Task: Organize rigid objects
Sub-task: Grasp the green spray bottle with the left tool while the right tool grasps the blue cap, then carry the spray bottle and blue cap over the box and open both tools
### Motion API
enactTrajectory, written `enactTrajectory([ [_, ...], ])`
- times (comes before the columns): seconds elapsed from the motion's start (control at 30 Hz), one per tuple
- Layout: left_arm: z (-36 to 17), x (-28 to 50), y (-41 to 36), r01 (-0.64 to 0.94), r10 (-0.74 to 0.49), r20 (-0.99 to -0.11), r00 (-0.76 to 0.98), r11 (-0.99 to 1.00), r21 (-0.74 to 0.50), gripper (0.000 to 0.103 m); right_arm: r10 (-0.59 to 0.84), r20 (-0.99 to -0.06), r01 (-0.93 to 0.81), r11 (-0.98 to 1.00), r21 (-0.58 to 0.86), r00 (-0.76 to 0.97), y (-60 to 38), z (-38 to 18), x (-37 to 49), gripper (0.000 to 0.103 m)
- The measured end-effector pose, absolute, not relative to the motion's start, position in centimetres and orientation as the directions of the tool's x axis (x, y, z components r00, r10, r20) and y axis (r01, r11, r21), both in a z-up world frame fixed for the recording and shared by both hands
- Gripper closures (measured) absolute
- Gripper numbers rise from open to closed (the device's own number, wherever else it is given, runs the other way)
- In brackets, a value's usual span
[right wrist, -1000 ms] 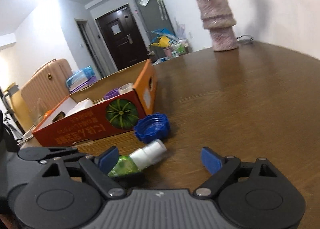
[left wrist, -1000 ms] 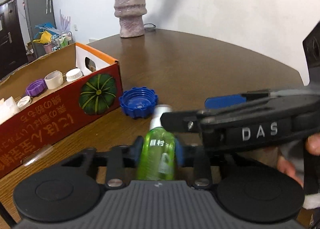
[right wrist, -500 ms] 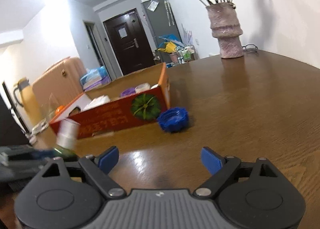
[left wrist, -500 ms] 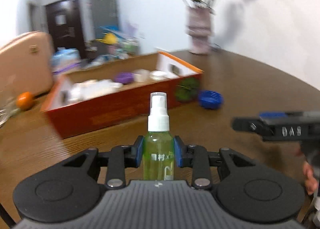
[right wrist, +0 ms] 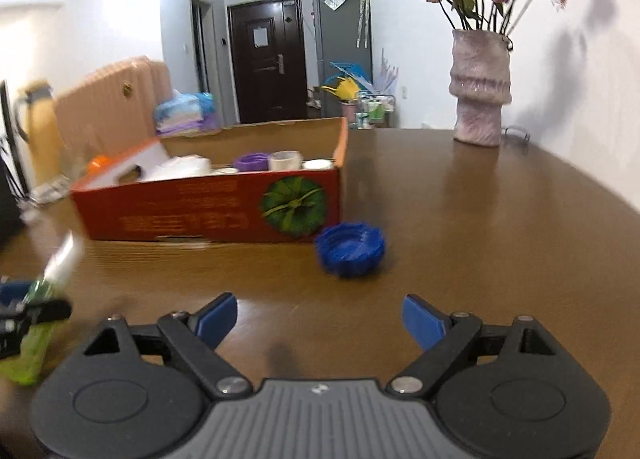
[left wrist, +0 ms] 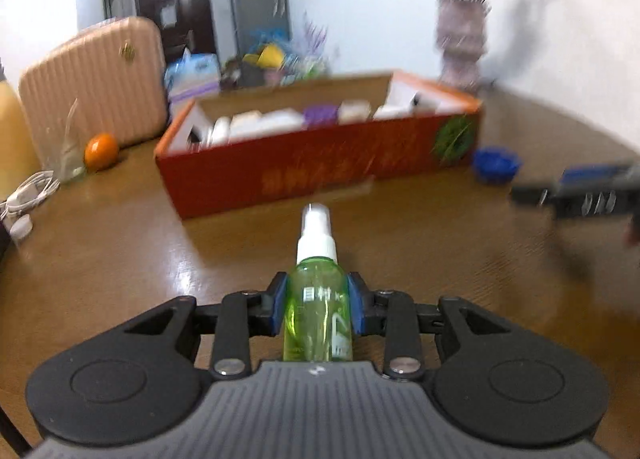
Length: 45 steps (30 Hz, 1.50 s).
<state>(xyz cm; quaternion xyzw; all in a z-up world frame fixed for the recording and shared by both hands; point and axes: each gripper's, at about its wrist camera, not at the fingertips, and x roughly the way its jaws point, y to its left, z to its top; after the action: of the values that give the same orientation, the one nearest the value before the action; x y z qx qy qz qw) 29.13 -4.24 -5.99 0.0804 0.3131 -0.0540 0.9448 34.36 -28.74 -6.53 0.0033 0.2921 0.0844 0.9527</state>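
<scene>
Green spray bottle [left wrist: 318, 311] clamped between the blue pads of the left gripper [left wrist: 319, 309], white nozzle pointing ahead toward the red cardboard box [left wrist: 304, 175], above the brown wooden table [left wrist: 120, 259]. Right gripper [right wrist: 320, 321] spread wide with nothing between its pads, aimed at the blue cap [right wrist: 351, 247] lying on the table just beside the near right corner of the box. Inside the box, a purple lid [right wrist: 251, 161] and white caps [right wrist: 285, 159]. Far right, a pink vase [right wrist: 480, 87] of dried flowers; far left, an orange [left wrist: 101, 145] beside a peach suitcase [left wrist: 96, 79].
</scene>
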Motion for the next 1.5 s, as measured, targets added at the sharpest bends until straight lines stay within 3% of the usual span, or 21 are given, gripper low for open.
enactTrajectory([
  [0.23, -6.7, 29.8, -3.2, 0.160, -0.087, -0.606, 0.791, 0.985, 0.067, 0.071, 0.114, -0.626, -0.164, 0.986, -0.022, 0.771, -27.9, -7.8, 40.5, 0.014],
  [0.33, -6.8, 30.1, -2.9, 0.153, -0.092, -0.611, 0.786, 0.987, 0.047, 0.058, 0.100, -0.631, -0.150, 0.988, -0.025, 0.769, -27.9, -7.8, 42.0, 0.014],
  [0.37, -6.8, 30.2, -2.6, 0.156, -0.104, -0.614, 0.782, 0.987, 0.030, 0.058, 0.096, -0.631, -0.145, 0.989, -0.027, 0.770, -27.9, -7.7, 42.3, 0.018],
  [0.4, -6.8, 30.2, -2.4, 0.156, -0.113, -0.615, 0.780, 0.988, 0.017, 0.058, 0.105, -0.630, -0.147, 0.989, -0.015, 0.769, -28.0, -7.7, 42.5, 0.033],
  [0.43, -6.8, 30.2, -2.5, 0.156, -0.108, -0.614, 0.782, 0.988, 0.024, 0.072, 0.133, -0.629, -0.157, 0.987, 0.017, 0.766, -28.2, -7.6, 42.7, 0.045],
  [0.47, -6.7, 30.0, -2.6, 0.155, -0.104, -0.610, 0.786, 0.987, 0.031, 0.072, 0.137, -0.630, -0.153, 0.988, 0.028, 0.765, -28.3, -7.5, 42.7, 0.050],
  [0.73, -5.5, 26.3, -2.3, 0.070, -0.024, -0.576, 0.817, 0.996, 0.058, 0.072, 0.159, -0.590, -0.164, 0.985, 0.047, 0.791, -28.0, -7.1, 38.2, 0.050],
  [1.07, -0.4, 17.6, -3.3, 0.022, 0.013, -0.334, 0.943, 0.995, 0.101, 0.072, 0.279, -0.332, -0.252, 0.960, 0.124, 0.901, -27.1, -3.5, 22.5, 0.050],
  [1.37, 1.6, 13.0, -5.5, 0.051, -0.034, -0.195, 0.980, 0.996, 0.078, 0.072, 0.289, -0.097, -0.277, 0.953, 0.121, 0.952, -26.8, -2.8, 14.1, 0.050],
  [1.5, 1.9, 12.3, -5.2, 0.061, -0.050, -0.186, 0.981, 0.997, 0.052, 0.072, 0.292, -0.041, -0.286, 0.953, 0.102, 0.956, -26.3, -2.4, 13.4, 0.050],
])
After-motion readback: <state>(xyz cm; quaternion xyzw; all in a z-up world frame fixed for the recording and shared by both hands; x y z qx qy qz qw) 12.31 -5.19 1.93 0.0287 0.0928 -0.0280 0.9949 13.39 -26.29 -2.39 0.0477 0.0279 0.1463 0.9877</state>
